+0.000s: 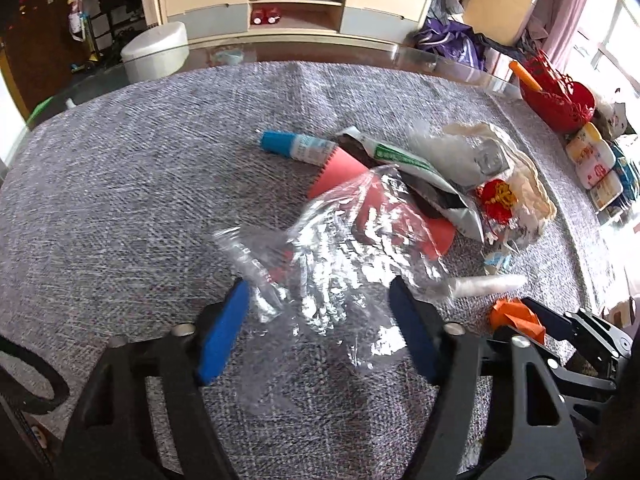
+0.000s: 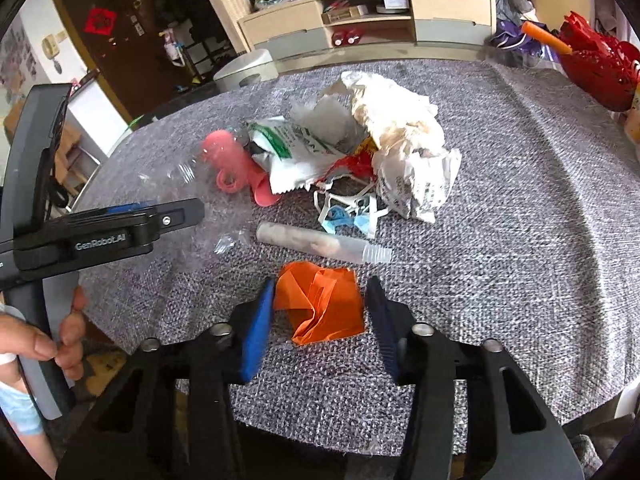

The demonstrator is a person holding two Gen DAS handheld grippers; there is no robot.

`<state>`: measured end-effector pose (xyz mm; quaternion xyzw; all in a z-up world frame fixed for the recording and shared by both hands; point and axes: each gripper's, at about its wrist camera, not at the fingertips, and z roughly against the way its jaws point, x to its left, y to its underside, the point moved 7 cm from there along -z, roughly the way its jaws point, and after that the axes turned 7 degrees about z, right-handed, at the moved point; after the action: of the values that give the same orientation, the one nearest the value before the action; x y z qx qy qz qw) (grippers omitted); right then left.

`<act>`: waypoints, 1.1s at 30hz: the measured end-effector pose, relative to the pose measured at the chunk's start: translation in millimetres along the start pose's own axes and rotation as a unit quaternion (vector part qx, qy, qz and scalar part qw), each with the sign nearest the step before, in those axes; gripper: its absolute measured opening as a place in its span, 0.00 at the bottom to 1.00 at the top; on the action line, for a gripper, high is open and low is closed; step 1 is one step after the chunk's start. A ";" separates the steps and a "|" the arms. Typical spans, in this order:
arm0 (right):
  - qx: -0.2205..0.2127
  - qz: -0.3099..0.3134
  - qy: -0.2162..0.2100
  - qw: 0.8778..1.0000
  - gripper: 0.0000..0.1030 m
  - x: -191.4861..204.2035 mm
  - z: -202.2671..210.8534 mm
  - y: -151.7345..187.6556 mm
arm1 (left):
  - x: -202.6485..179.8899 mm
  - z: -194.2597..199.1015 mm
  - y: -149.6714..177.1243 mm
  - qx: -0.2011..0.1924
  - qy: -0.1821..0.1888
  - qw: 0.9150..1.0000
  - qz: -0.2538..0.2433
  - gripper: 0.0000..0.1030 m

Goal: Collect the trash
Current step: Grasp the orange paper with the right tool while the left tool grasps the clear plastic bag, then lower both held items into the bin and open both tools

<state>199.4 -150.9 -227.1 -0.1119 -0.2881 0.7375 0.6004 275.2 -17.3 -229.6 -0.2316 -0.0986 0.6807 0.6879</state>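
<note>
Here your left tongs (image 1: 316, 312) gape around crinkled clear plastic film (image 1: 352, 240) on the grey woven desk (image 1: 120, 200), while only your right view shows the released right tongs (image 2: 320, 312) flanking creased orange paper (image 2: 320, 304).

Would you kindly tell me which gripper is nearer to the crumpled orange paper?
Right. The right gripper has its open jaws on either side of the crumpled orange paper. The left gripper is off to that paper's left, open around a clear plastic bag.
</note>
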 end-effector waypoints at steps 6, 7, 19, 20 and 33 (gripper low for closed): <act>-0.005 0.008 0.004 1.000 0.36 1.2 4.7 0.2 | -8.8 5.6 2.1 -0.009 0.016 1.000 -0.009 0.31; -0.006 0.009 0.004 1.000 0.36 3.1 5.0 0.6 | -9.5 7.4 2.9 -0.011 0.015 1.000 -0.011 0.29; -0.047 0.024 0.021 0.998 0.35 18.4 57.9 -5.0 | -6.7 81.6 21.5 -0.066 0.006 0.997 -0.030 0.07; -0.051 0.026 0.021 0.998 0.35 19.9 62.4 -4.9 | -6.2 91.4 23.3 -0.073 0.005 0.997 -0.029 0.07; -0.090 0.033 0.015 0.995 0.36 43.5 141.4 18.8 | -20.0 186.5 84.9 -0.119 0.027 0.992 -0.032 0.07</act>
<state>100.6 -152.8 -115.4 -0.1854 -0.3405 0.7261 0.5678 114.4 -5.5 -101.5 -0.3268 -0.1680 0.6352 0.6793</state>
